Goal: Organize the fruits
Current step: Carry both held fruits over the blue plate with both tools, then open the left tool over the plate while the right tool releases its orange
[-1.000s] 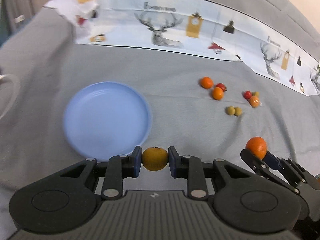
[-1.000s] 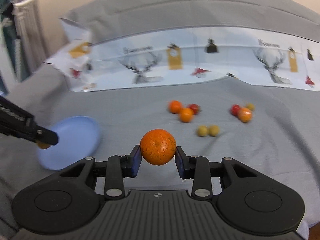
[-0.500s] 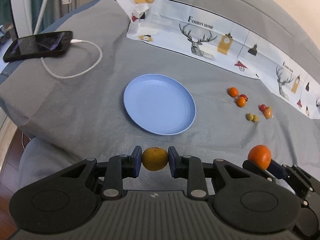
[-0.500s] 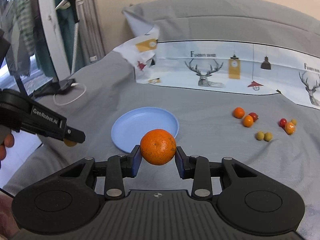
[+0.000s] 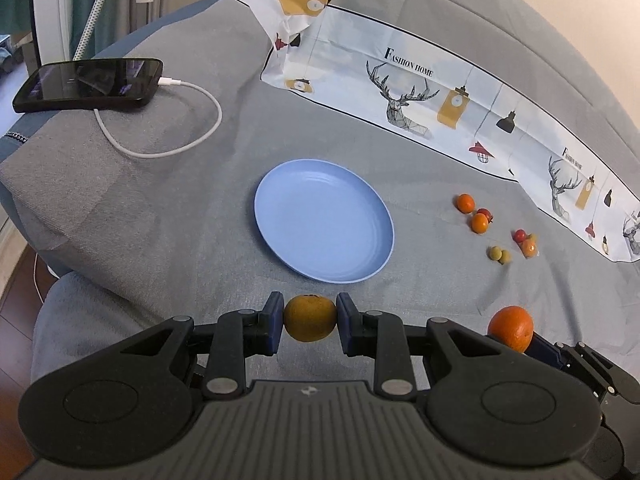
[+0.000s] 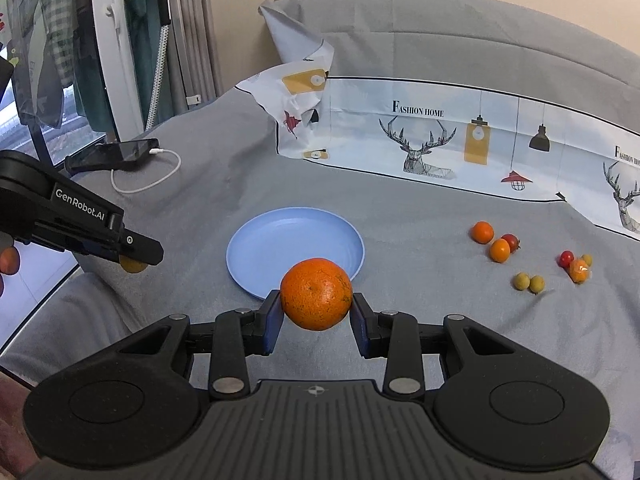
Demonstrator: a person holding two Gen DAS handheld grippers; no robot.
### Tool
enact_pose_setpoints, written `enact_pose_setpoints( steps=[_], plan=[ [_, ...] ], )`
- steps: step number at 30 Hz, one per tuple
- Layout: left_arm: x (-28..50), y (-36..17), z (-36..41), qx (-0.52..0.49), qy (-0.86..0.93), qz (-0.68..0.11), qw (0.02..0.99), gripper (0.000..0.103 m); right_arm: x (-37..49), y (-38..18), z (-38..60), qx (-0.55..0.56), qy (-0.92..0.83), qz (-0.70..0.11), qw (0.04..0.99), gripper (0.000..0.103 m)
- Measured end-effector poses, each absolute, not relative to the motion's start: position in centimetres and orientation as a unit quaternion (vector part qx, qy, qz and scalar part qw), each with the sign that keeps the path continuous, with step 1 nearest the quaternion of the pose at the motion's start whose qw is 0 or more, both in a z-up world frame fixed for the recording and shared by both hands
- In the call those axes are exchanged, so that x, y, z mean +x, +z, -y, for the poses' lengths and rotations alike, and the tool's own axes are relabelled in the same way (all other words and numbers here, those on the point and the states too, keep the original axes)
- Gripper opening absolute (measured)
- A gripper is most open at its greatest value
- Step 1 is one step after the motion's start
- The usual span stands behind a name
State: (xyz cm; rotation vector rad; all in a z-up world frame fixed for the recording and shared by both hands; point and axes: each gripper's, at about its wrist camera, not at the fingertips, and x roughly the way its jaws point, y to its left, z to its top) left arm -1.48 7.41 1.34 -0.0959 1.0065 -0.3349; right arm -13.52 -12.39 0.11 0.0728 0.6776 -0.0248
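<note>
in the left wrist view, your left gripper [image 5: 310, 319] has its jaws clamped on a dull yellow-brown fruit [image 5: 310, 318], held above the near edge of the grey cover [image 5: 160, 184]. just beyond it lies the blue plate [image 5: 324, 222], with nothing on it. far right of the plate, small fruits [image 5: 486, 224] sit scattered on the cover: orange ones, red ones and a pair of greenish ones. at the right edge your right gripper [image 5: 520, 334] shows with the orange [image 5: 511, 328] in its jaws. far left, a phone [image 5: 88, 85] lies plugged into a white cable [image 5: 168, 148], and a printed sheet [image 5: 420, 96] runs along the far side.

in the right wrist view, your right gripper [image 6: 316, 318] has its jaws closed on the orange [image 6: 316, 294], held in front of the plate's [image 6: 280, 240] near rim. your left gripper [image 6: 134, 258] reaches in from the left, apart from the plate, the yellow-brown fruit [image 6: 134, 266] peeking below its tip. the small fruits [image 6: 528, 260] lie to the right, well apart from the plate.
</note>
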Motion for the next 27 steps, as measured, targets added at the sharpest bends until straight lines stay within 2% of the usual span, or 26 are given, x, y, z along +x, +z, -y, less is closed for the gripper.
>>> enact_pose_setpoints(
  steps=[13, 27],
  plan=[
    [1.5, 0.7, -6.8, -0.052, -0.158, -0.486, 0.858, 0.031, -11.1, -0.8, 12.7, 0.034, -0.013, -0.344, 0.938, 0.038],
    [9.3, -2.0, -3.6, -0.032, -0.144, -0.489, 0.860, 0.031, -3.1, -4.1, 13.3, 0.024, -0.001, -0.367, 0.930, 0.038]
  ],
)
